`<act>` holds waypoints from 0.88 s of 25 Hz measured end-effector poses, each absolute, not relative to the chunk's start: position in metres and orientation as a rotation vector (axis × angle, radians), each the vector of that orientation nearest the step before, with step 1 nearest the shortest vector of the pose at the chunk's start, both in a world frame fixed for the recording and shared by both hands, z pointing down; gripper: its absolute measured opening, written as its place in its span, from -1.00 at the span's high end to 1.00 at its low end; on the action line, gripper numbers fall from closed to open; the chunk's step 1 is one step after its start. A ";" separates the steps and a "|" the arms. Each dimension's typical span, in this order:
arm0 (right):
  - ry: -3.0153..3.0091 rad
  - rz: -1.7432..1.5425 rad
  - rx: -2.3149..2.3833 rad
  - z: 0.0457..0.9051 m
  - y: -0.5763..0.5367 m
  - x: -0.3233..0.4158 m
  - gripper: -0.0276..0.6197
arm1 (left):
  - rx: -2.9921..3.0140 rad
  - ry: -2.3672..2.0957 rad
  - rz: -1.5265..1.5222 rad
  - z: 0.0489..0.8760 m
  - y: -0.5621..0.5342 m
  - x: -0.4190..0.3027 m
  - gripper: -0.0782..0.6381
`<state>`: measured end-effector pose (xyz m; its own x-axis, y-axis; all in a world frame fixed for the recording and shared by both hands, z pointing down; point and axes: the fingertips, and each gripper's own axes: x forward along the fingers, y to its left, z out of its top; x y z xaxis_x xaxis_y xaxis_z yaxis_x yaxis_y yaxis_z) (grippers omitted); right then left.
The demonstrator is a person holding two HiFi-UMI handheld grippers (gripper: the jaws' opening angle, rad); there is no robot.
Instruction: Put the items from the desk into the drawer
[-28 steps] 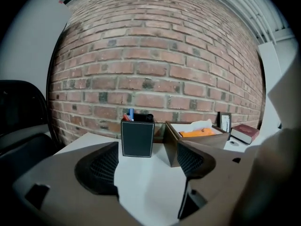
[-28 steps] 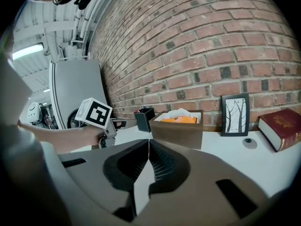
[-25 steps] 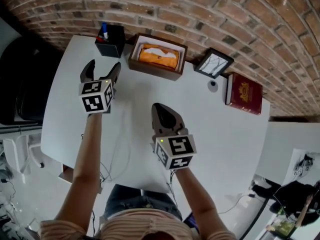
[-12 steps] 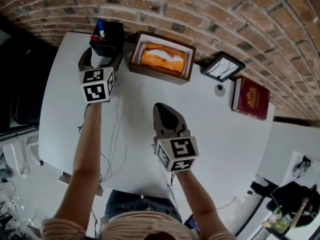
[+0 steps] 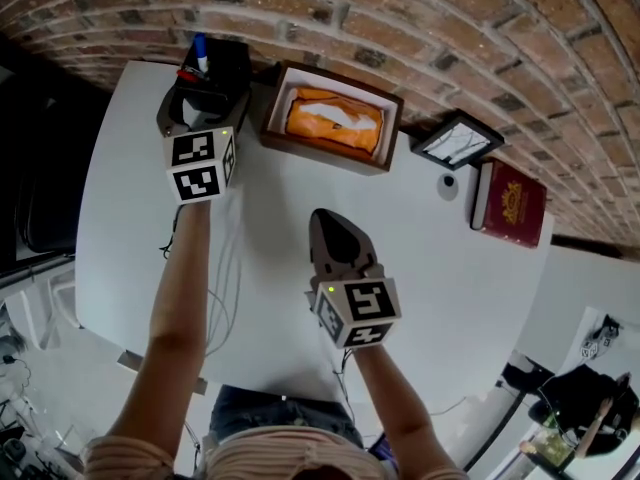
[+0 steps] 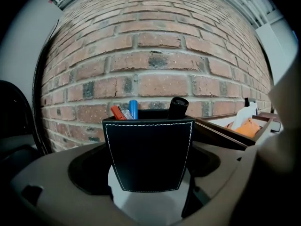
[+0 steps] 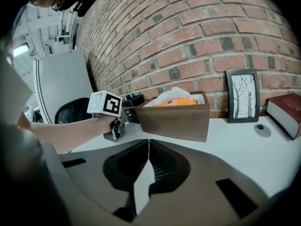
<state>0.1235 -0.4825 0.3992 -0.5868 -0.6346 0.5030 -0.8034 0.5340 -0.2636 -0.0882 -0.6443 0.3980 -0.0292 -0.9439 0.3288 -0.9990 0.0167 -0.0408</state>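
Reaching farther than before, left tongs point(image 5: 205, 108), just opened, around pen holder point(image 6: 149, 154); right tongs point(image 5: 323, 220) together, empty.

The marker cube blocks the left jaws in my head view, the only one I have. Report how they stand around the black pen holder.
Observer: Left gripper view: the left gripper has just been opening its jaws; they flank the pen holder with a gap on each side, not touching.
Operator: Now the right gripper.
Observer: Right gripper view: the right gripper has its jaws together, nothing between them.
Operator: Name what I'm missing in the holder.
Observer: Beside the blue pen and orange marker, a black cylinder sticks out at the right.
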 end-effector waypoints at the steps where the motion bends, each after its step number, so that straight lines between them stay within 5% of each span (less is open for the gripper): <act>1: -2.429 0.682 1.184 0.399 -0.483 0.122 0.86 | 2.037 -2.079 0.381 0.398 -0.644 -0.088 -0.46; 22: -2.482 0.630 1.146 0.379 -0.465 0.116 0.86 | 2.064 -2.150 0.202 0.332 -0.582 -0.089 -0.46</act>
